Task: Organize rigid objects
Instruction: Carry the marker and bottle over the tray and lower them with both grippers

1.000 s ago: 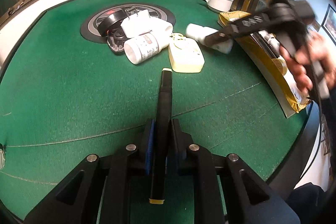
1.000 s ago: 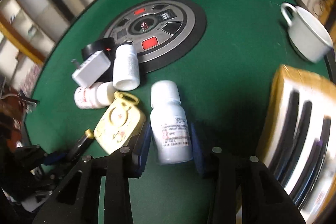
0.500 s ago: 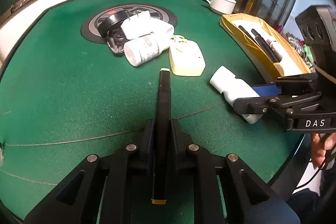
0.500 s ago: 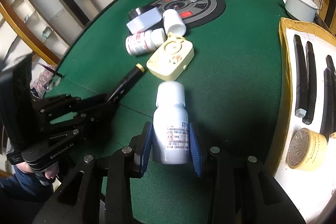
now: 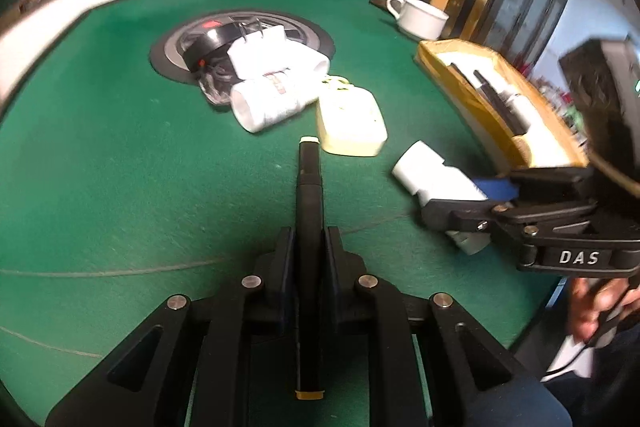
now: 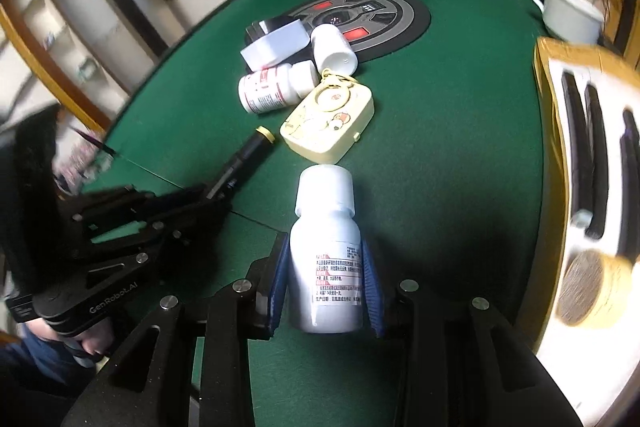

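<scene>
My left gripper is shut on a black pen with a yellow end, which also shows in the right wrist view. My right gripper is shut on a white medicine bottle, held over the green table; the bottle also shows in the left wrist view. Beyond lie a yellow case, two white bottles and a white plug adapter. A tray with a yellow rim holds black pens and a round tin at the right.
A white cup stands at the far right edge of the green table. A round grey control panel is set in the table's middle, with a black tape roll on it.
My right gripper has carried the white bottle back from the pile toward the near side of the table. My left gripper has stayed put, holding the pen.
</scene>
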The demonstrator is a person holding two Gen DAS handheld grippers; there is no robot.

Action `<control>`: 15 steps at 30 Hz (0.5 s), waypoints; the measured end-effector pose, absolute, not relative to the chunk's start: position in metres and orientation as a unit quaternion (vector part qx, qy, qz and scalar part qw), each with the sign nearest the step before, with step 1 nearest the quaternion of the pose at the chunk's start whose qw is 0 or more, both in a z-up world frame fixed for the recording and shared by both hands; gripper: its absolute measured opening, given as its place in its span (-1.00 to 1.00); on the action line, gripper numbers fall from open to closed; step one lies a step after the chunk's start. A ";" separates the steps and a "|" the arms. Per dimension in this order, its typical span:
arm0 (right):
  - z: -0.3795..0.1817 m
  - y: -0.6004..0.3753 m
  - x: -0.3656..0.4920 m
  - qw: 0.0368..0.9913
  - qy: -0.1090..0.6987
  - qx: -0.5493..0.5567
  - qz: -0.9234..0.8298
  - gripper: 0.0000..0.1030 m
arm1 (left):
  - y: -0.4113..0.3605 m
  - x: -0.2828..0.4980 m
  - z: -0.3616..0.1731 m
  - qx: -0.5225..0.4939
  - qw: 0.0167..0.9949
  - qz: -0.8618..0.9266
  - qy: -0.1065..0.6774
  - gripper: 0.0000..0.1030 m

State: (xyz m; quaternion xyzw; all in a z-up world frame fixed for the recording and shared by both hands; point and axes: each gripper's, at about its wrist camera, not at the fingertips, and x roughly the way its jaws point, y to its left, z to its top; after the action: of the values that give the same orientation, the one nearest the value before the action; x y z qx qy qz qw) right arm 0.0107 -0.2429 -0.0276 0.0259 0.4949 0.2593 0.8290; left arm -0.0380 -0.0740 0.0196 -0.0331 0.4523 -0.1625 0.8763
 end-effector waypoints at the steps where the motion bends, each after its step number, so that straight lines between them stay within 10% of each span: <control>1: -0.028 -0.246 0.008 0.829 0.493 0.038 0.263 -0.41 | -0.073 -0.039 0.020 -0.044 0.876 -0.166 0.451 -0.76; 15: -0.017 -0.267 -0.012 0.837 0.453 0.113 0.287 -0.41 | -0.095 -0.042 0.049 -0.069 0.873 -0.208 0.435 -0.76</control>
State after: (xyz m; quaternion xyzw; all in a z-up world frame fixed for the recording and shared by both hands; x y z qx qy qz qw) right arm -0.0122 -0.2671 -0.0170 0.1128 0.4530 0.2867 0.8366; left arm -0.0422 -0.0954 0.0493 -0.0685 0.4350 -0.2082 0.8734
